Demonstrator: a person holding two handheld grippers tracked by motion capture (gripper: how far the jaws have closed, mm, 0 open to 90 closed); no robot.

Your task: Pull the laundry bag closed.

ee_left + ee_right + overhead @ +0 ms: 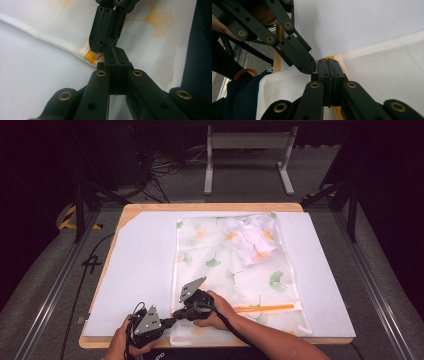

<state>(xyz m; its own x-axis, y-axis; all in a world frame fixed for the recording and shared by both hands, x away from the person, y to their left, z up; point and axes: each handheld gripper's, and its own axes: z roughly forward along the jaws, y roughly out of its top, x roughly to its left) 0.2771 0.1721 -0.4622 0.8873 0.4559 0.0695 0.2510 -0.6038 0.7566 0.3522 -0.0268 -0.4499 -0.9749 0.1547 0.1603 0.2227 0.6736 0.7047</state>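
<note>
A white mesh bag (235, 265) printed with ginkgo leaves lies flat on a white board (140, 265). Inside it, at the far right, is a crumpled white garment (255, 240). An orange zipper (260, 308) runs along the bag's near end. Both grippers meet at the zipper's left end. My right gripper (176, 313) (328, 62) is shut, with the orange zipper end (329, 58) (90, 57) at its tips. My left gripper (170, 322) (116, 53) is shut on the bag's edge just beside it, tip to tip with the right one (96, 48).
The board rests on a wooden table (210, 206), and its front edge runs just below my hands. Beyond the table, a metal frame (247, 140) and cables (165, 167) sit on the dark floor. White board lies bare left of the bag.
</note>
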